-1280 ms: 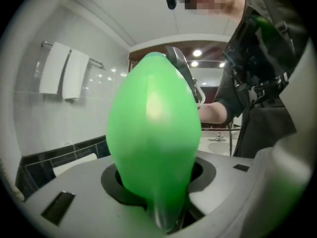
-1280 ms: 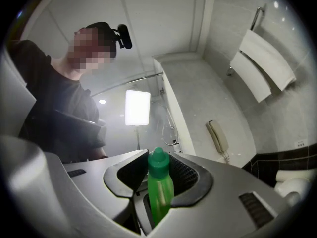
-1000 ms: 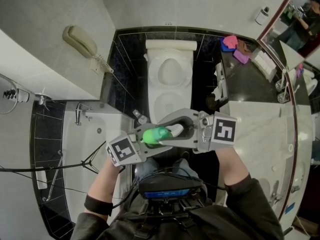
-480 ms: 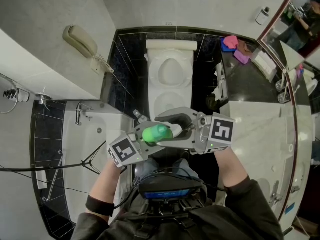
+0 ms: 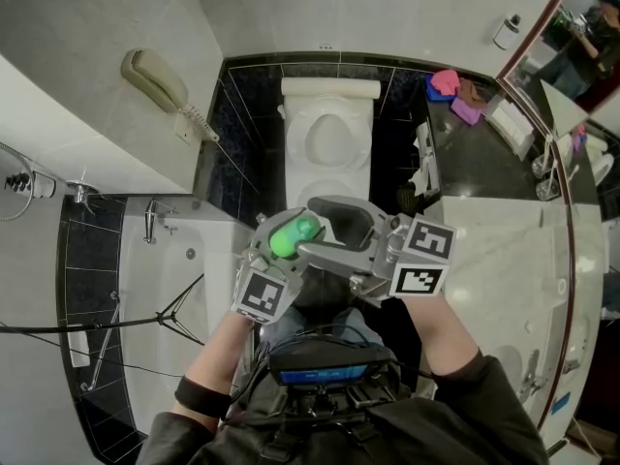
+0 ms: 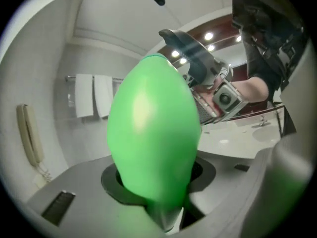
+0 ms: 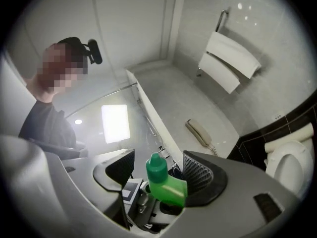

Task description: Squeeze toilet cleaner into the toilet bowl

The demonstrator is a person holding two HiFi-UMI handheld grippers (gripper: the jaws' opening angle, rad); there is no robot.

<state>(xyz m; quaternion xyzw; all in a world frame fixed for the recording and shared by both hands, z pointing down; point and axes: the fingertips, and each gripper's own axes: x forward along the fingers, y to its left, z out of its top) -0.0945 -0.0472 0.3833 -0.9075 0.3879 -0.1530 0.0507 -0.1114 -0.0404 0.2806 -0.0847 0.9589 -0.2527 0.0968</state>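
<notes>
Green plastic bottle of toilet cleaner [image 5: 293, 234], one item, sat low and centre in the head view. It was clamped round its rounded body by the left gripper [image 5: 287, 247], both jaws bearing on its flanks. Right gripper [image 5: 325, 227], second item, met it from the right of the frame. Its jaws had just been opening and stood wide apart. The bottle's green cap [image 7: 157, 163] stood in the gap between the ribbed pads, and neither pad pressed on it. The cap looked to be on the neck, but whether tight or loosened could not be told. Toilet bowl [image 5: 312, 124], white, stood at upper centre on dark floor tiles [image 5: 247, 114], well apart from the bottle, which was held close before the person's body. Hazards noted, as a judgement: with a loosened cap, the left jaws' pressure on the soft body could force cleaner out short of the bowl, onto the tiles or the grippers. The smooth, egg-shaped body could also slide out of the clamp when tipped. A cap left tight would let nothing out however hard it was squeezed.
</notes>
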